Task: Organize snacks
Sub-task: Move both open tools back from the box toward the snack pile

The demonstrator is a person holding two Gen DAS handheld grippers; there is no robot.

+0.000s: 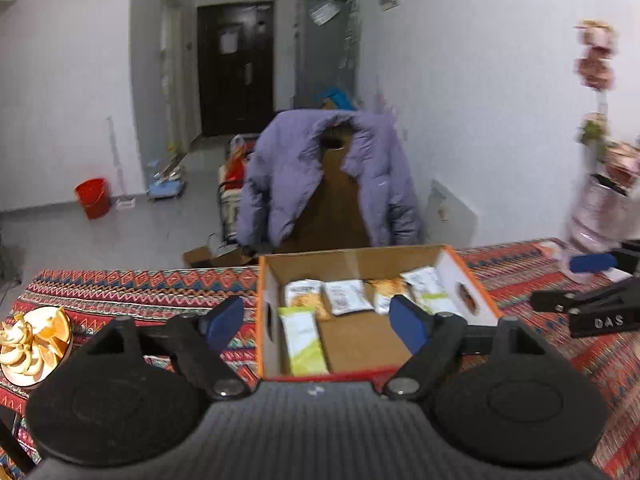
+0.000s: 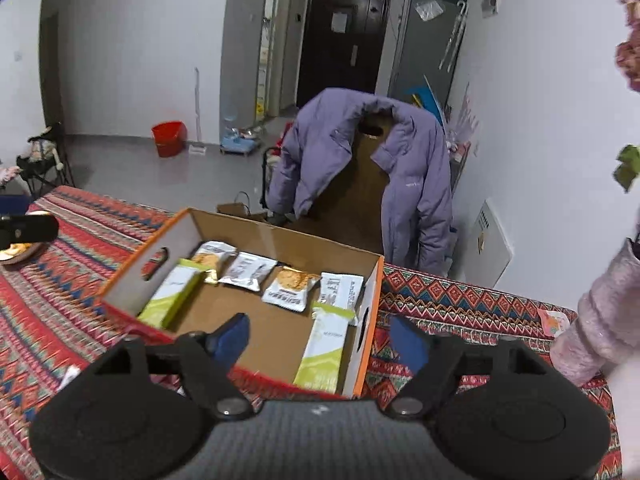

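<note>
Both the left gripper [image 1: 318, 322] and right gripper [image 2: 318, 340] hang wide and empty over the box [image 1: 360, 258], where a careless dip could crush the snack packets [image 1: 346, 296].

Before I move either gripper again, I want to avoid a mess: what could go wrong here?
1. The left gripper hangs open over the box's near wall; a low sweep could snag the rim and drag the box.
2. The plate of orange pieces sits close to the left gripper's side and could be knocked.
3. The right gripper, also open, is near the pink vase, which might tip if bumped.
</note>
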